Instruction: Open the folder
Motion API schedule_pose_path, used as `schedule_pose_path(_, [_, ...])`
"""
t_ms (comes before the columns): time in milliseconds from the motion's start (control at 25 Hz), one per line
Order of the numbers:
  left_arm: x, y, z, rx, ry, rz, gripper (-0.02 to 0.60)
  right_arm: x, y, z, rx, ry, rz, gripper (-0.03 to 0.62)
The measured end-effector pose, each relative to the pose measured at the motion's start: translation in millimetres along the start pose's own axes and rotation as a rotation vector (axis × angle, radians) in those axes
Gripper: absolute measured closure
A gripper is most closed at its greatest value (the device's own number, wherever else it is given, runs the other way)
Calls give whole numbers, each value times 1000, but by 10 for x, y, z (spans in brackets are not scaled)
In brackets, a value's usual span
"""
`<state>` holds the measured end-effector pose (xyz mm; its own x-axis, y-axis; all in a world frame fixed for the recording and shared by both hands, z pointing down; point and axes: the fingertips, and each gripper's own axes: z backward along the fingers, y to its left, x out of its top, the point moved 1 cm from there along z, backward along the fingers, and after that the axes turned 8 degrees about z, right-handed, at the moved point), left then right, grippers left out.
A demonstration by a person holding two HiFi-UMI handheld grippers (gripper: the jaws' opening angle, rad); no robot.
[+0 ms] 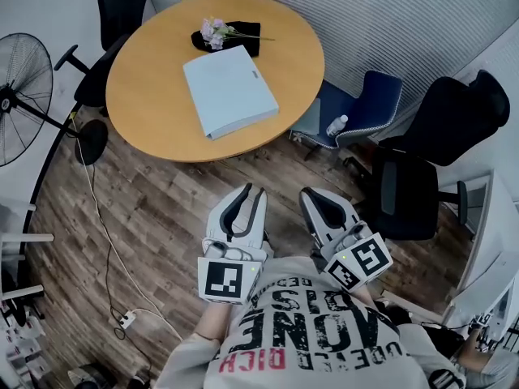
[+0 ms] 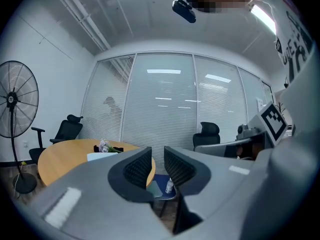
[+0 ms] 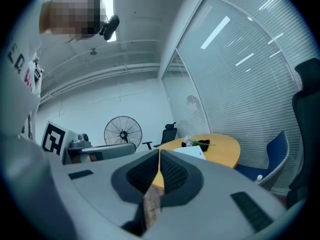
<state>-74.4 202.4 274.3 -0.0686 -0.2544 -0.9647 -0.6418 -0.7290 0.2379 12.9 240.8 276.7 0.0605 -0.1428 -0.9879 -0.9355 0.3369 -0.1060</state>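
A closed light-blue folder (image 1: pixel 229 91) lies flat on the round wooden table (image 1: pixel 154 120), far ahead of both grippers. In the left gripper view the folder (image 2: pixel 102 156) is a pale sliver on the tabletop; in the right gripper view the folder (image 3: pixel 192 152) sits beside the flowers. My left gripper (image 1: pixel 250 191) hangs over the wood floor, well short of the table, its jaws a little apart with nothing between them (image 2: pixel 157 158). My right gripper (image 1: pixel 311 194) is level with it on the right, jaws closed together and empty (image 3: pixel 159 156).
Pink flowers on a black pouch (image 1: pixel 225 33) lie at the table's far side. A blue chair (image 1: pixel 369 104) with a water bottle (image 1: pixel 336 125) stands to the table's right, with black office chairs (image 1: pixel 422 168) beyond. A standing fan (image 1: pixel 20 96) and a floor cable (image 1: pixel 122 318) are on the left.
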Motion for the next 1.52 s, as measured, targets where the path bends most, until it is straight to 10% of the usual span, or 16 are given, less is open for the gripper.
schedule_pose_path(1520, [209,776,-993,163,-67,13,499,97,-925,-1144,106,23,-4,580])
